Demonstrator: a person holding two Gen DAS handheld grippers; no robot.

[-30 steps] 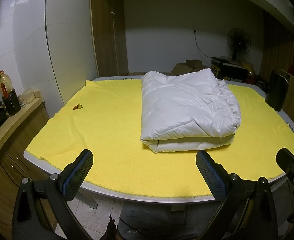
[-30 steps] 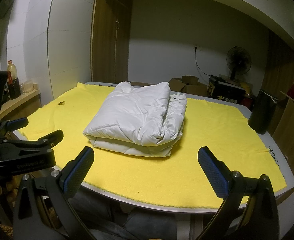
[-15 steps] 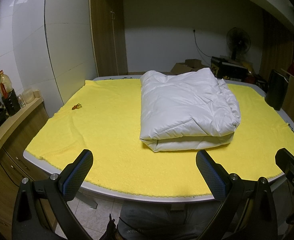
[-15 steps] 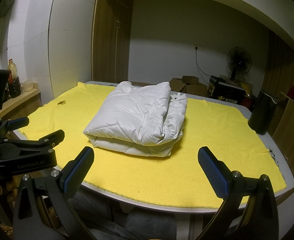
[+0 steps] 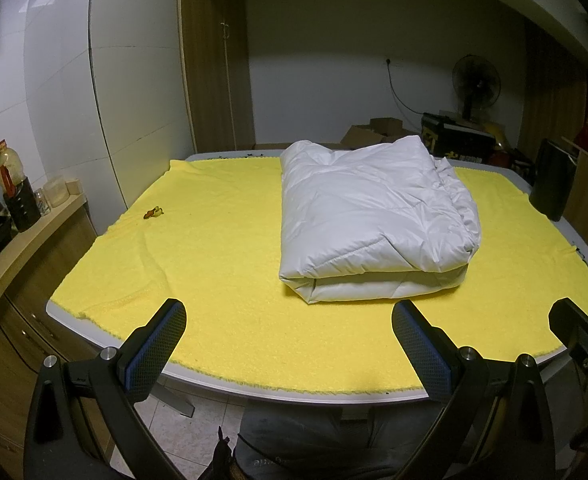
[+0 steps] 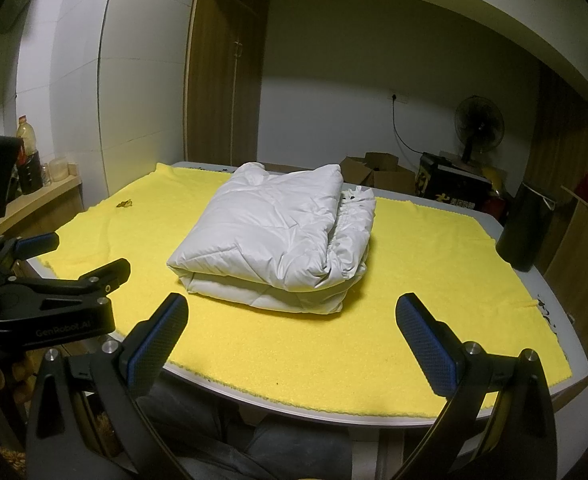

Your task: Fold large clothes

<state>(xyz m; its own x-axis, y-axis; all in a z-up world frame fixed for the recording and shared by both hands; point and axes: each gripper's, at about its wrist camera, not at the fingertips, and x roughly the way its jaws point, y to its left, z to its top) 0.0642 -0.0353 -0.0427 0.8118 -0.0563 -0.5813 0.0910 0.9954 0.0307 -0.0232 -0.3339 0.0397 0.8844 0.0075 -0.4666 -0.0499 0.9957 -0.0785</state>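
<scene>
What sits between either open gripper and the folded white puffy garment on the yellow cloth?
Nothing visible: only bare yellow cloth lies between the left gripper, the right gripper and the folded white puffy garment.

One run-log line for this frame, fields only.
stage: fold looks done | white padded jacket: folded on yellow cloth | left gripper: open, empty, off table | right gripper: open, empty

The left gripper has its two fingers spread wide apart and holds nothing. The right gripper is spread wide too, with nothing in it. Both are held low, side by side, pointing forward, the left one just beside the right.
</scene>
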